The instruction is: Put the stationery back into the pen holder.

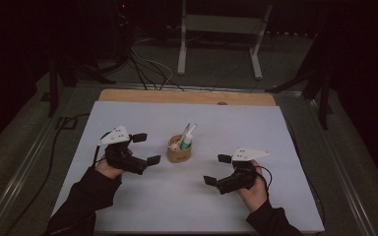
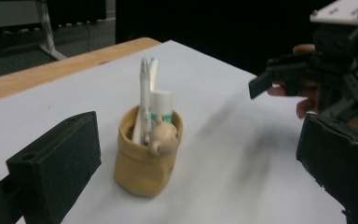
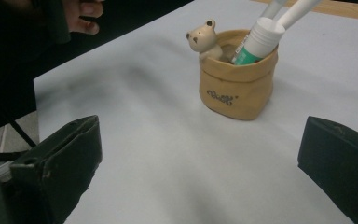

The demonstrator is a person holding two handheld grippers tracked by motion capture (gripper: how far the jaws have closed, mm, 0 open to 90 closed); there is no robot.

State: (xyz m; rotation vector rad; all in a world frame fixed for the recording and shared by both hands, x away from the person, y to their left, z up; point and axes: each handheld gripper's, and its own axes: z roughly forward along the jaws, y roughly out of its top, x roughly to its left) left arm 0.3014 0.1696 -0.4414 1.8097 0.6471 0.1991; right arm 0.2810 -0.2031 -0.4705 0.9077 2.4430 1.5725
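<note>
A tan pot stands upright mid-table. It holds a small bear figure, a green-and-white tube and white pens. My left gripper hangs open just left of the pot, jaws wide with nothing between them. My right gripper is open to the pot's right and nearer the front, also with nothing in it. In the left gripper view the right gripper and its hand show farther off.
The white table sheet lies on a wooden board. A white metal stand and cables are on the floor behind. Dark stand legs sit at the far right.
</note>
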